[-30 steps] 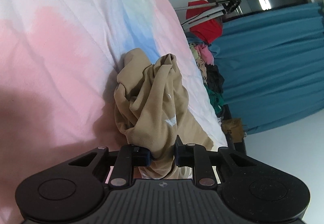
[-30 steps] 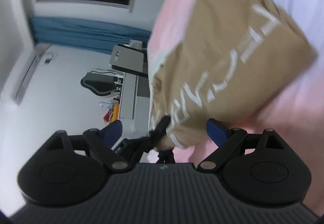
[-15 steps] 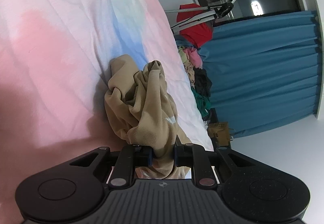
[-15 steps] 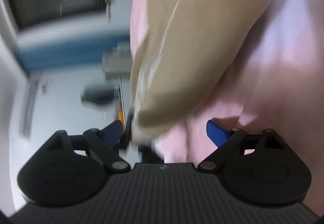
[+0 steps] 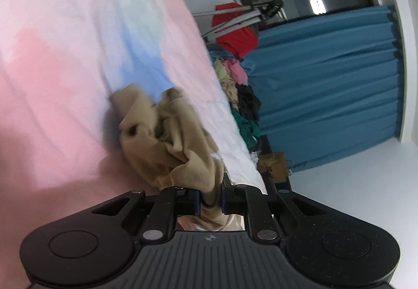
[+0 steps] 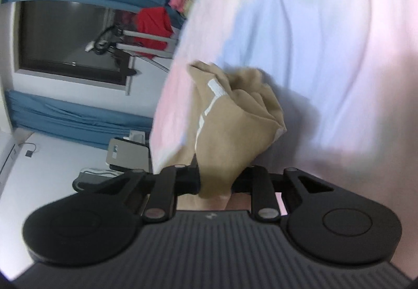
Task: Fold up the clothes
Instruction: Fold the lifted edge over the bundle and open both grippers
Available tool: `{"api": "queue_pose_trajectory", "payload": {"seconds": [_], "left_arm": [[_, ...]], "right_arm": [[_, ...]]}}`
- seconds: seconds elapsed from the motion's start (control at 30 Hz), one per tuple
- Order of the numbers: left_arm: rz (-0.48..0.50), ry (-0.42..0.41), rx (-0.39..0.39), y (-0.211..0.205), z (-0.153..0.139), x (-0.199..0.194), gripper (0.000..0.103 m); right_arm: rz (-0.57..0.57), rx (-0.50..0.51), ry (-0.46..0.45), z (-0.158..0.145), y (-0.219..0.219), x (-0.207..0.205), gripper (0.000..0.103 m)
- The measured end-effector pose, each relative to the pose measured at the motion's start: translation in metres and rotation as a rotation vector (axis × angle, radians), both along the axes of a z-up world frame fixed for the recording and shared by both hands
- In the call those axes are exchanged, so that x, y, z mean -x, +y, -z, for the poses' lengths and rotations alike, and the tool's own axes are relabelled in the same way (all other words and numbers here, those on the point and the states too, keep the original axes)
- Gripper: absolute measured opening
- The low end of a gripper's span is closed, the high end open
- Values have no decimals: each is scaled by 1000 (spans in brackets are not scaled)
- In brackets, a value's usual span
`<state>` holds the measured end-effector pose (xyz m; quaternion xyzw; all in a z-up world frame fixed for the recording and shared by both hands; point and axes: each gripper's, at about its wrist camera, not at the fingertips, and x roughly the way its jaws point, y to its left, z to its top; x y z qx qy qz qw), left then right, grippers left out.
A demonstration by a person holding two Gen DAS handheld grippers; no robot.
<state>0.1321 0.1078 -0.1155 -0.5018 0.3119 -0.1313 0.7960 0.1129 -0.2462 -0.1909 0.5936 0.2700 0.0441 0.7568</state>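
A tan shirt (image 5: 167, 142) with white lettering lies bunched on a bed with a pastel pink, blue and white sheet (image 5: 65, 58). My left gripper (image 5: 211, 200) is shut on a fold of the tan shirt, which rises crumpled in front of it. In the right wrist view my right gripper (image 6: 215, 180) is shut on another part of the same shirt (image 6: 235, 116), with the white print showing on its left side. The cloth hides the fingertips of both grippers.
A pile of mixed clothes (image 5: 240, 95) lies past the far edge of the bed. Blue curtains (image 5: 326, 85), a red garment on a metal rack (image 5: 235, 35) and a cardboard box (image 5: 273, 163) stand beyond. A grey device (image 6: 128, 153) sits beside the bed.
My right gripper was open beside the shirt and is now shut on it. The shirt has become more bunched. My left gripper keeps its hold and has shifted a little.
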Motion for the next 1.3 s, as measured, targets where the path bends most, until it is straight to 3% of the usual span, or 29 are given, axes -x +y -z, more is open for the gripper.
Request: {"api": "queue_pose_trajectory", "payload": {"seconds": [0.17,0.37,0.5,0.63,0.73,0.93,1.07,1.2,1.3], "left_arm": [[50,-42,-14,-49,-49,-16,12],[193,-70,-30,-169,-91,-102,12],[230,-96,-10,-261,-89,-175,12],[273,-66,-93,-346,-82,-241,12],[297,-92,-165,-393,-74,-268,12],[376,-100,-231,-441,-36,-296,12],[456,-86,-281,-435,-6,-288,12],[535,-110,-345,-412,18,-248,12],[561,-72,-363,-389,40,-218,12]], "right_arm": [[50,21,-80,-54,-28,11,22],[211,53,-133,-101,-126,-17,22],[256,180,-116,-129,-204,-70,22],[299,304,-92,-143,-274,-124,21],[319,334,-77,-128,-302,-133,21],[351,398,-64,-88,-348,-140,21],[355,390,-45,-52,-342,-119,21],[353,357,-24,-19,-324,-75,21],[339,361,10,-1,-305,-48,21]]}}
